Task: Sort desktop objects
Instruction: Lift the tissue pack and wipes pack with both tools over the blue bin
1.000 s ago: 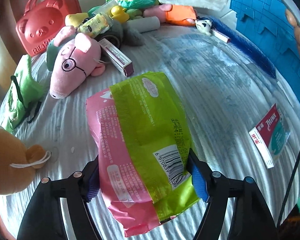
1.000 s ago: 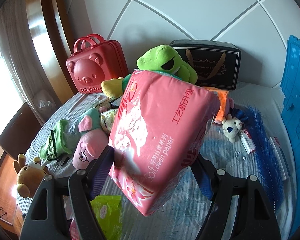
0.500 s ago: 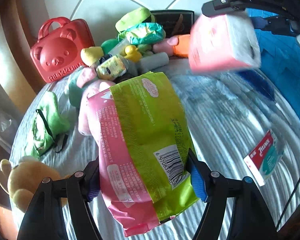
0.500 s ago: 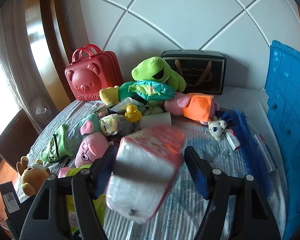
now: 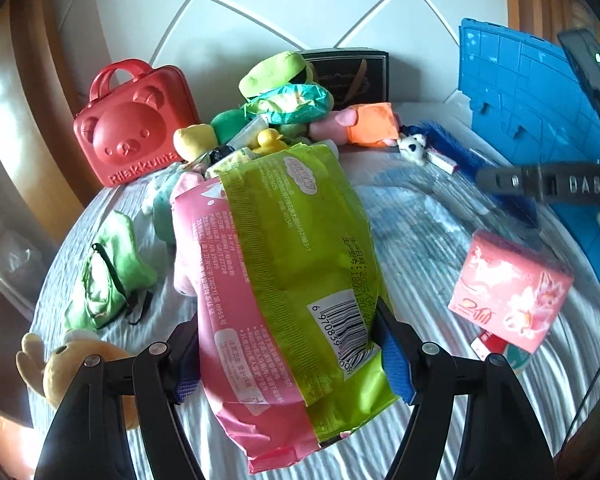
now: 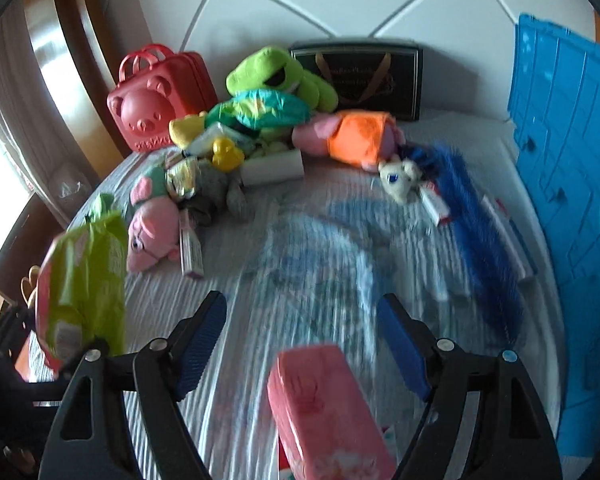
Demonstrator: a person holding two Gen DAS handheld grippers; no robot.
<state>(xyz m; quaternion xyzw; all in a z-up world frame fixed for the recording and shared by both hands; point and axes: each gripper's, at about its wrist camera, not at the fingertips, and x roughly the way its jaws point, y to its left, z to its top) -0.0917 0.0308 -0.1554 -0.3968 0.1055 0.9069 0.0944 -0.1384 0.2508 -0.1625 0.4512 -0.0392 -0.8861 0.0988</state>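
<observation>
Left gripper (image 5: 288, 356) clamps the green-pink pack (image 5: 284, 280), lifted off the table (image 5: 412, 240). Right gripper (image 6: 302, 344) opening, nothing pinched; tissue pack (image 6: 324, 412) below it. Both packs look light, squashy, slick: grip mid-body.

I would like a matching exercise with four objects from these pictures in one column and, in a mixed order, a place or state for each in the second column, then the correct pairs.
Objects:
1. green and pink packet
2. pink tissue pack
3. red bear case
4. yellow duck

Places or states:
A. in the toy pile
B. clamped in the left gripper
C. upright at the far left, by the wall
D. free, below the opening right gripper

Pairs: 1-B, 2-D, 3-C, 4-A
</observation>
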